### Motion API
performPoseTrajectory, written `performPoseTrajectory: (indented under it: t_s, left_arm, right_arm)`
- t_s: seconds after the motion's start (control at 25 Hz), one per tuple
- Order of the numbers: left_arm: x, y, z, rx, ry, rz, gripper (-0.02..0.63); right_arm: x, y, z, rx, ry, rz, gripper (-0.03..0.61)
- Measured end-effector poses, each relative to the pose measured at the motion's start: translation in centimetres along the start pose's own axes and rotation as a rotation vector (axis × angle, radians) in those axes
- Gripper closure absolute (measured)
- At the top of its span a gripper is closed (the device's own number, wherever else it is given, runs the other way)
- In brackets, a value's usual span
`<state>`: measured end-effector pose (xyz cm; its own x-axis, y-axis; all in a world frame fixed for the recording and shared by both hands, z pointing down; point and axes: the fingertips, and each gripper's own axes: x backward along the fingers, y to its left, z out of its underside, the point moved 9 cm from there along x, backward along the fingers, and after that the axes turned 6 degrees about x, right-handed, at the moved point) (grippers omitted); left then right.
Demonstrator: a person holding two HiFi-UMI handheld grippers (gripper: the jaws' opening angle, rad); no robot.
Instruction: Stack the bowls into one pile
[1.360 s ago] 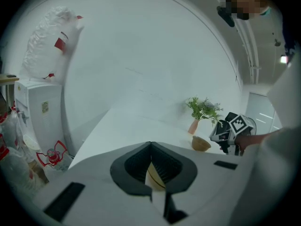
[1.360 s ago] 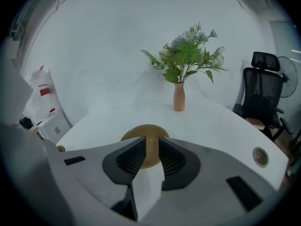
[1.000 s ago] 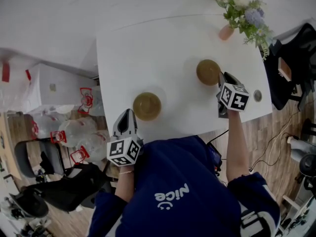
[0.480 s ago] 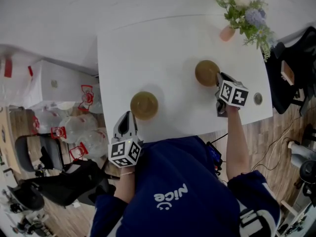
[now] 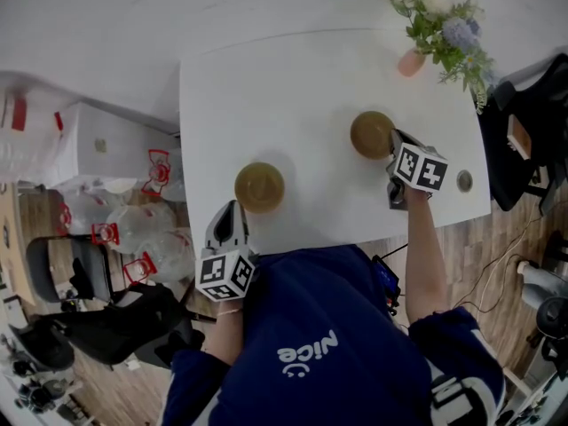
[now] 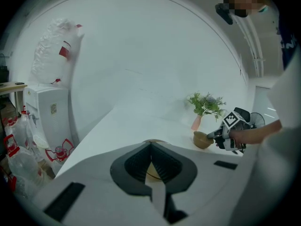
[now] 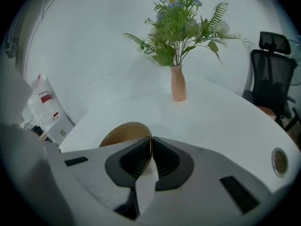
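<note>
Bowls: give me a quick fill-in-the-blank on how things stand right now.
The table holds ___ bowls, set apart, not stacked.
The right claw is shut on the ___ of the right bowl.
The left claw is shut on ___, just short of the left bowl.
Missing words: two; rim; nothing.

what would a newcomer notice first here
Two brown bowls sit apart on the white table; the right claw pinches the rim of the right bowl. The left claw is shut, empty, short of the left bowl; a flower vase stands at the far right corner.
</note>
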<state>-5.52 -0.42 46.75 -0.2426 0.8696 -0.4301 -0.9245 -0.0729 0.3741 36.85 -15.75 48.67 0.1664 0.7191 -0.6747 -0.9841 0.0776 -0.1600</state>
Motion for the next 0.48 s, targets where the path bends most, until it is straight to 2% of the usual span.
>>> performPoseTrajectory:
  t_s: [0.48]
  left_arm:
    - [0.8,0.4,0.3,-0.009,-0.012,-0.003,0.595]
  right_arm:
    - [1.0,1.0,-0.8,-0.018,-0.070,-0.029,0.545]
